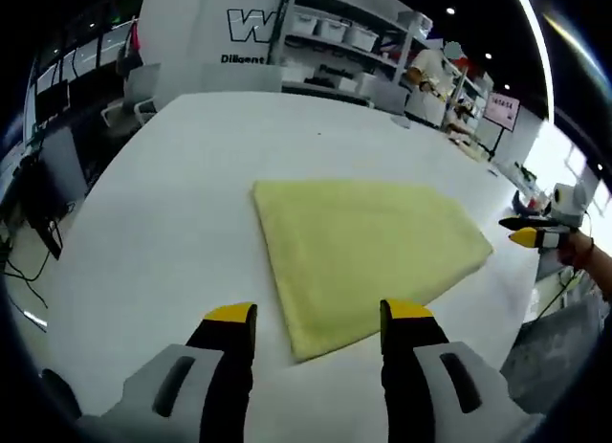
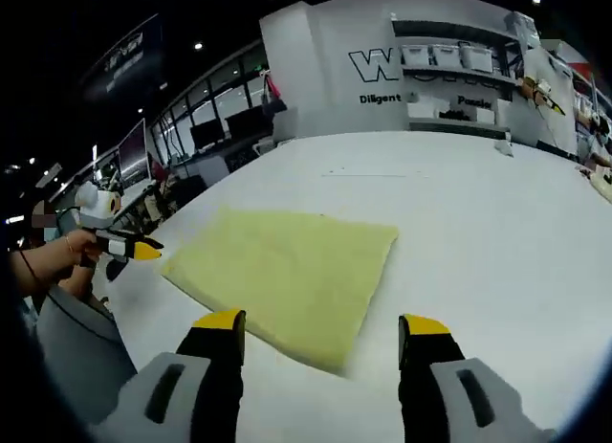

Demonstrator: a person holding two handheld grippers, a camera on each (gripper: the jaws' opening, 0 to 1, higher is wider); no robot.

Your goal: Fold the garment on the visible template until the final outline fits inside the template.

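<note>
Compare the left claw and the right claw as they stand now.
The left claw hangs over the near corner of the yellow garment, its right tip over the cloth; the right claw hangs at the cloth's near edge, its right tip over bare white table. Both are open, yellow-tipped and hold nothing.

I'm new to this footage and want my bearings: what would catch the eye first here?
A pale yellow folded cloth garment lies flat in the middle of a large white table, the one patch of colour on it. Just short of its near edge, the left gripper and the right gripper each hover open with yellow-tipped black jaws. Behind the table stands a white wall with dark lettering.
</note>
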